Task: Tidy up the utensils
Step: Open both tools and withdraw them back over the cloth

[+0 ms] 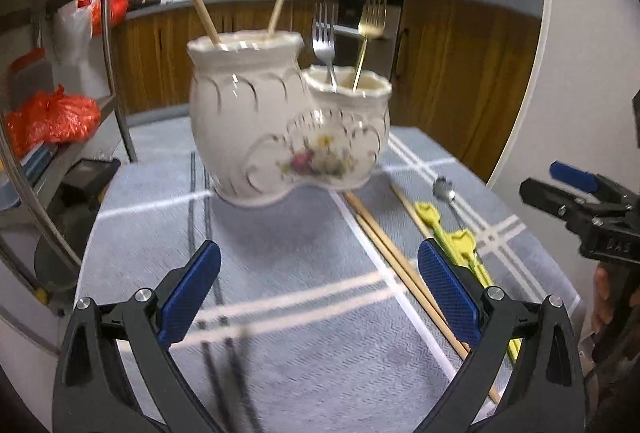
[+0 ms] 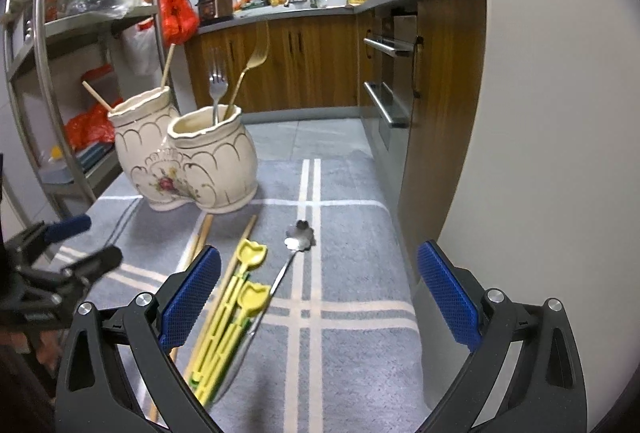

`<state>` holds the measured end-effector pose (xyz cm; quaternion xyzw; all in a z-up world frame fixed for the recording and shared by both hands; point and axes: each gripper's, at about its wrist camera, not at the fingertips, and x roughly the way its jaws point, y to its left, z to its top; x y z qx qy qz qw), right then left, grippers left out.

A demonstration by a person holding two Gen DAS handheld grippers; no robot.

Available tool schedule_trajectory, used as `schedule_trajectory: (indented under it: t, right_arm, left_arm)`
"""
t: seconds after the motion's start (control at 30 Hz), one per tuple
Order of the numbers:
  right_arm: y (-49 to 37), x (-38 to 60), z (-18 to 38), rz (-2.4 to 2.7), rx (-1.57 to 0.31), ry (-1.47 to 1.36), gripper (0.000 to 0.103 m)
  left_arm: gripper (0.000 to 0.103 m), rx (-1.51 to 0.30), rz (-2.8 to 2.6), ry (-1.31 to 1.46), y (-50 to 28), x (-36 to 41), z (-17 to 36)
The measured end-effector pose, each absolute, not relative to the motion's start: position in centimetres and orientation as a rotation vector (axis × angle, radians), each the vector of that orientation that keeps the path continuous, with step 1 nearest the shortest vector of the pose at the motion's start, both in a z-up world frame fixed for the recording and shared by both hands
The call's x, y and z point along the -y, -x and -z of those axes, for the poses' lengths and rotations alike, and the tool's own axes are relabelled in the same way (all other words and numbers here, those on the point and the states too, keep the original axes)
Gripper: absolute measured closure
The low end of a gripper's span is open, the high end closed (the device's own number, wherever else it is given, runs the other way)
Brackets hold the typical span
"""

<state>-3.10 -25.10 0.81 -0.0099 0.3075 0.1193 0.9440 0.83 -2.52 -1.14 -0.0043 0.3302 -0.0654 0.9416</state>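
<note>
A cream double-pot ceramic holder (image 1: pixel 276 121) (image 2: pixel 188 161) stands on the grey striped cloth (image 1: pixel 280 273). Its taller pot holds two wooden chopsticks (image 1: pixel 200 7); its lower pot holds a silver fork (image 1: pixel 325 33) and a gold fork (image 1: pixel 370 21). On the cloth lie wooden chopsticks (image 1: pixel 384 245) (image 2: pixel 202 233), yellow tulip-topped chopsticks (image 2: pixel 240 297) (image 1: pixel 460 245) and a flower-bowled silver spoon (image 2: pixel 298 237) (image 1: pixel 444 189). My left gripper (image 1: pixel 320 289) is open and empty, in front of the holder. My right gripper (image 2: pixel 320 293) is open and empty, above the cloth right of the loose utensils.
A metal shelf rack (image 2: pixel 60 33) with bags stands at the left. Wooden kitchen cabinets (image 2: pixel 300 61) and a counter run behind. An oven front with handles (image 2: pixel 388 81) and a white wall (image 2: pixel 540 153) are close on the right.
</note>
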Motion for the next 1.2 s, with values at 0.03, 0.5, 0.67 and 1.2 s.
schedule_trajectory:
  t: [0.03,0.5,0.67,1.2]
  right_arm:
    - [3.1,25.2,-0.8,-0.244,-0.627,0.018,0.005]
    - [3.5,26.3,-0.8,-0.259,-0.61,-0.012,0.005]
    - [3.6,26.6,-0.7,-0.257,-0.611,-0.014,0.005]
    - [4.3,25.0,-0.2,-0.278,-0.635,0.012,0.005]
  left_arm:
    - [0.006,-0.686,0.12,-0.007,-0.9,2.9,1.4]
    - [0.013,-0.86,0.047,-0.112,-1.6,6.8,3.6]
    - [0.013,-0.869,0.035,-0.111,-2.0,7.1,3.5]
    - [0.093,-0.927,0.178,-0.062,-3.8,6.6,3.1]
